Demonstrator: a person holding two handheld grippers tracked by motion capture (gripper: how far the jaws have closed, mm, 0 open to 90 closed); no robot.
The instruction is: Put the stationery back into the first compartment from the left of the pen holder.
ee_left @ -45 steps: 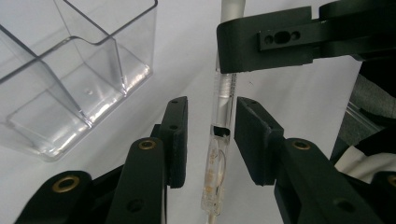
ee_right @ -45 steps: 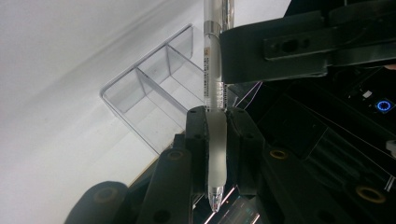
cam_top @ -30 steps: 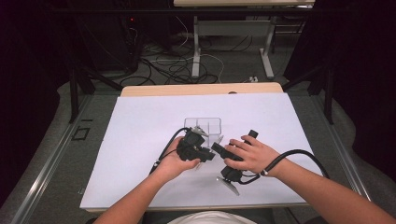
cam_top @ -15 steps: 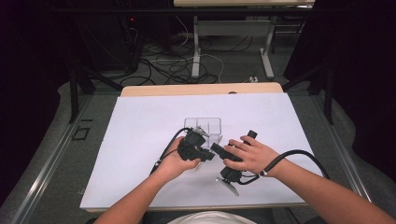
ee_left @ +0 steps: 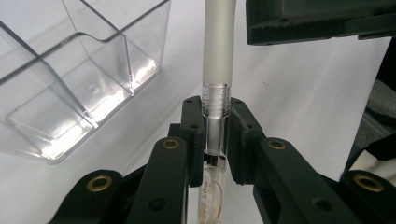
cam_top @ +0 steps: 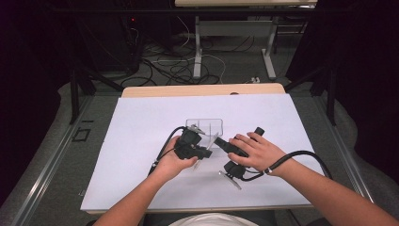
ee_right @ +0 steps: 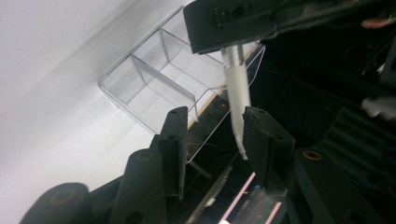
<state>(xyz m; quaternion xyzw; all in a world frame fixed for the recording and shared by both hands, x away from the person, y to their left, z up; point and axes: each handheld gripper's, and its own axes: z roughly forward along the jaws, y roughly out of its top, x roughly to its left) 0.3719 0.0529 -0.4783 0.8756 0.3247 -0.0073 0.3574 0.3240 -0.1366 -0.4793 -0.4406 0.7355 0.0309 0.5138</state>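
My left gripper (ee_left: 215, 140) is shut on a pen (ee_left: 217, 56), its pads clamping the clear barrel while the frosted white part sticks out beyond them. In the right gripper view the same pen (ee_right: 237, 93) hangs from the left gripper (ee_right: 243, 21) at the top and runs down between the jaws of my right gripper (ee_right: 215, 119). Those jaws have just been opening and stand apart, and the pen lies close along the right-hand one. From above, the left gripper (cam_top: 206, 151) and the right gripper (cam_top: 222, 142) meet tip to tip at mid-table.
A clear plastic box with a divider (cam_top: 205, 126) stands just behind the grippers, and it appears as the box (ee_left: 79, 84) and the box (ee_right: 159, 79) in the gripper views. A white sheet (cam_top: 141, 122) covers the table. Cables lie on the floor beyond.
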